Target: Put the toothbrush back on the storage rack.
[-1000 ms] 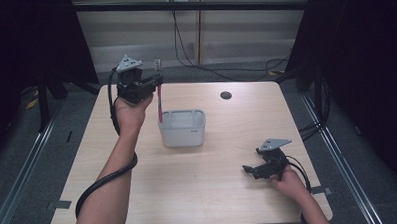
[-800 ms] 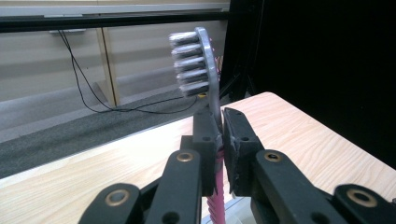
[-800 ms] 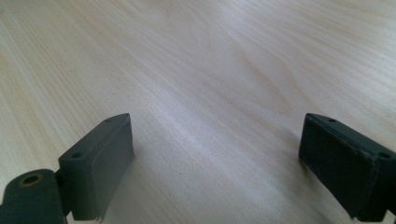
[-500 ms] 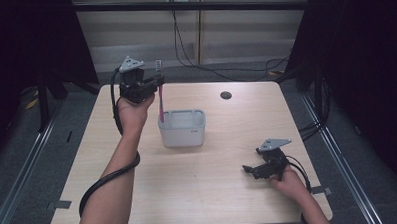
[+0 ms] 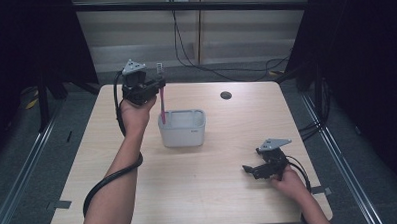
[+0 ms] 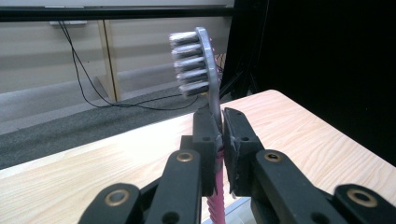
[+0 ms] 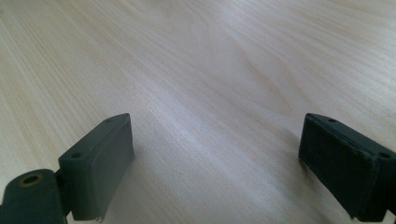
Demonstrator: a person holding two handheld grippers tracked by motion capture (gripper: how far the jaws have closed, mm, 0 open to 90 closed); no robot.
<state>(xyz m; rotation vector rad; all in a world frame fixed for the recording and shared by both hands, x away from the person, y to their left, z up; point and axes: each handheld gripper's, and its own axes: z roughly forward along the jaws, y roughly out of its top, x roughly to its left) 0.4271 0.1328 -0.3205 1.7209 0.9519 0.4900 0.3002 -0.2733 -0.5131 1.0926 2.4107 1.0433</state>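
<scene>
My left gripper (image 5: 158, 85) is held up over the far left of the table, shut on a toothbrush (image 5: 161, 96) that stands upright. The toothbrush has a grey bristled head (image 6: 194, 63) and a pink handle (image 6: 216, 205) pointing down toward the white bin (image 5: 182, 128). In the left gripper view my left gripper (image 6: 221, 140) pinches the neck just below the head. My right gripper (image 5: 249, 168) rests low at the table's near right, open, with bare wood between its fingers (image 7: 105, 158).
A small dark round spot (image 5: 226, 95) lies on the table (image 5: 209, 191) behind the bin. Cables run along the floor beyond the far edge. Dark curtains flank both sides.
The left gripper and toothbrush have drifted slightly, staying above the bin's left rim. The right gripper has not moved.
</scene>
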